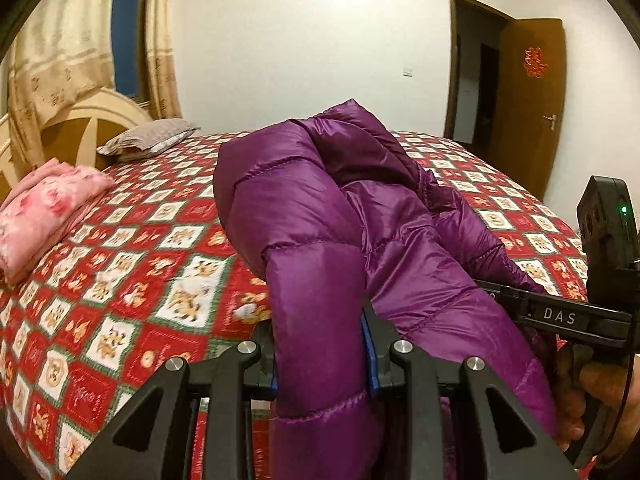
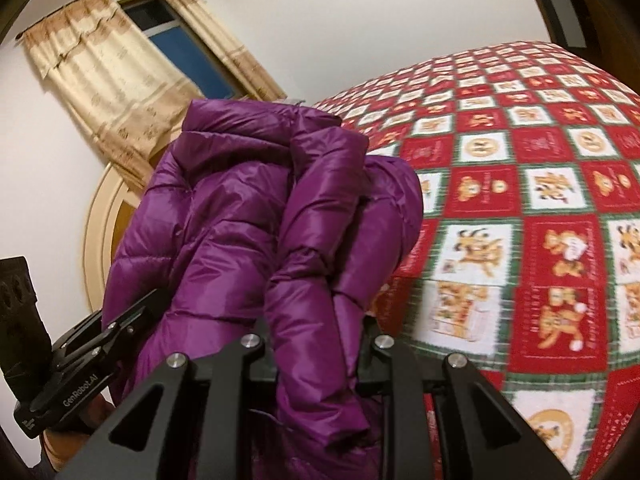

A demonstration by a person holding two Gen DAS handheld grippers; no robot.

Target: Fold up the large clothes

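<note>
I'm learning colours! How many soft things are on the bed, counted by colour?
Purple: 1, the puffy jacket, clamped in the left gripper and the right gripper
Pink: 1, the folded cloth
Grey: 1, the pillow
Total: 3

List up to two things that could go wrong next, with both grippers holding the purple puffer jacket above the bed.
1. The shiny purple quilted puffer jacket looks slick; it may slip from the left gripper or right gripper.
2. It hangs bunched, so it may land crumpled on the red patterned bedspread.
</note>
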